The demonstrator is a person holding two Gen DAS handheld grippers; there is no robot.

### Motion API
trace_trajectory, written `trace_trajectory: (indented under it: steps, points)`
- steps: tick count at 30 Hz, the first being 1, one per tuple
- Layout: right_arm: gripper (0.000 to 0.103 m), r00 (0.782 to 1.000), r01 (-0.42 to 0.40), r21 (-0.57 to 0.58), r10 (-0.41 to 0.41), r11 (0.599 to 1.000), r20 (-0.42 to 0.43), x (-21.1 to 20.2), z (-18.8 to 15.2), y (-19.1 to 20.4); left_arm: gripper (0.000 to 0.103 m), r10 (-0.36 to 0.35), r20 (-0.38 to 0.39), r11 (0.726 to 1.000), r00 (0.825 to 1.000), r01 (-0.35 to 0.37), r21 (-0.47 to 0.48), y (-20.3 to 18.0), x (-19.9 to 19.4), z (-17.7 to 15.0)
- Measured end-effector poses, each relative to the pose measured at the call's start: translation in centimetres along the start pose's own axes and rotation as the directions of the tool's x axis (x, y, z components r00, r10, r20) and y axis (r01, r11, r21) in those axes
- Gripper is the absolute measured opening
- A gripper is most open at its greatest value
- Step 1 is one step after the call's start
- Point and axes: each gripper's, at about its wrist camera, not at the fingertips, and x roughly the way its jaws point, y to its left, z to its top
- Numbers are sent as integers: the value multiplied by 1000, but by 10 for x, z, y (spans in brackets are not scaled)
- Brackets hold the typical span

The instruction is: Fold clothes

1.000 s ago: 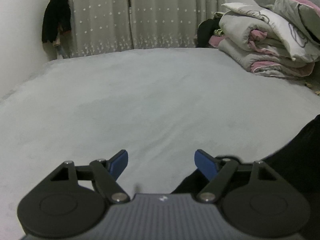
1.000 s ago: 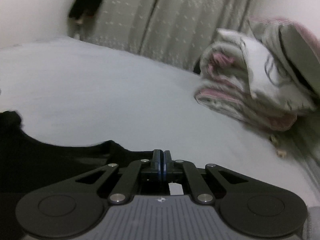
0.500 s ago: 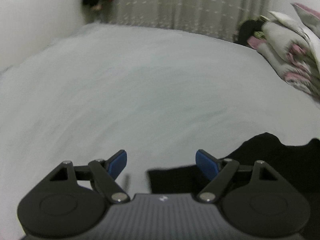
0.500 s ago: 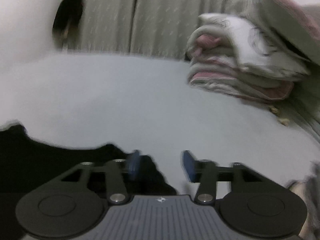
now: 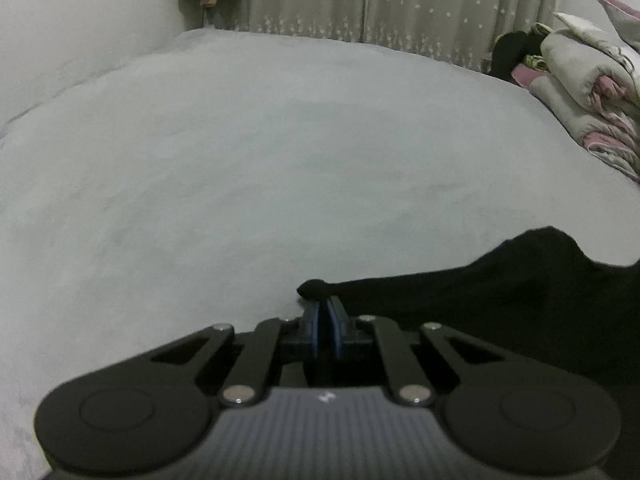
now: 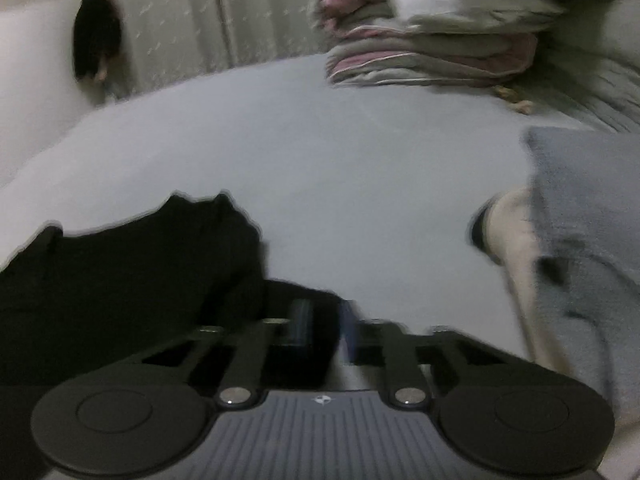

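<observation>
L claw (image 5: pixel 324 306) has just closed, pinching a corner of the black garment (image 5: pixel 500 292) on the grey bed (image 5: pixel 240 160), R claw (image 6: pixel 324 320) has just closed on its other edge, blurry, w/ folded quilts (image 6: pixel 432 52) beyond.

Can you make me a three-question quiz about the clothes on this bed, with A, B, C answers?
1. Where is the folded bedding pile, seen from the left wrist camera?
A. far right of the bed
B. under the gripper
C. on the far left

2. What colour is the garment being handled?
A. white
B. black
C. pink

3. How is the left gripper?
A. wide open
B. out of view
C. shut on the garment's edge

Answers:
1. A, the pile sits at the right edge of the grey bed.
2. B, the cloth is plain black against the grey cover.
3. C, the blue pads have just closed and a nub of black cloth pokes out at their tips.
</observation>
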Motion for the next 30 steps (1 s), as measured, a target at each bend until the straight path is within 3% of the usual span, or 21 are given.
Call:
trace_trajectory:
  steps: [3, 6, 11, 13, 17, 20, 22, 23, 24, 25, 26, 28, 30]
  points:
    - [4, 988, 149, -89, -144, 985, 57, -1, 7, 12, 5, 36, 18, 999, 999, -36, 0, 11, -9, 5]
    - [4, 959, 265, -92, -253, 960, 127, -18, 20, 5, 5, 23, 40, 999, 999, -22, -25, 27, -20, 11]
    - [4, 937, 349, -118, -341, 930, 78, -4, 32, -3, 6, 60, 22, 998, 998, -59, -30, 28, -15, 12]
    - [3, 917, 398, -157, -394, 904, 57, 8, 28, 0, 6, 74, 25, 997, 997, -74, -30, 27, -14, 12]
    - [2, 879, 476, -115, -475, 872, 42, 20, 23, -12, 6, 86, 34, 996, 996, -85, -17, 27, -16, 17]
    - [2, 862, 504, -225, -503, 834, 65, 34, 14, 3, 7, 62, 8, 998, 998, -62, -19, 26, -11, 18]
    - [3, 872, 480, -277, -489, 832, 41, 48, 8, 10, 13, 69, -17, 997, 997, -70, -24, 26, -10, 18]
    - [4, 867, 487, -293, -497, 823, 43, 54, 6, 12, 17, 79, -10, 996, 997, -79, -32, 27, -13, 18]
    - [5, 862, 493, -312, -505, 812, 49, 56, 5, 15, 39, 88, 13, 995, 996, -87, -46, 31, -20, 17]
    - [9, 859, 495, -332, -509, 803, 52, 56, 4, 17, 53, 98, 45, 993, 994, -95, -65, 36, -29, 16]
    - [15, 859, 495, -345, -509, 798, 55, 53, 4, 18, 53, 108, 77, 991, 991, -102, -84, 40, -39, 14]
    - [58, 883, 465, -324, -461, 824, 95, 30, 5, 20, 53, 120, 127, 987, 985, -105, -121, 50, -58, 11]
    - [69, 903, 429, -297, -400, 853, 154, 0, 2, 23, 53, 93, 127, 984, 988, -72, -161, 57, -77, 3]
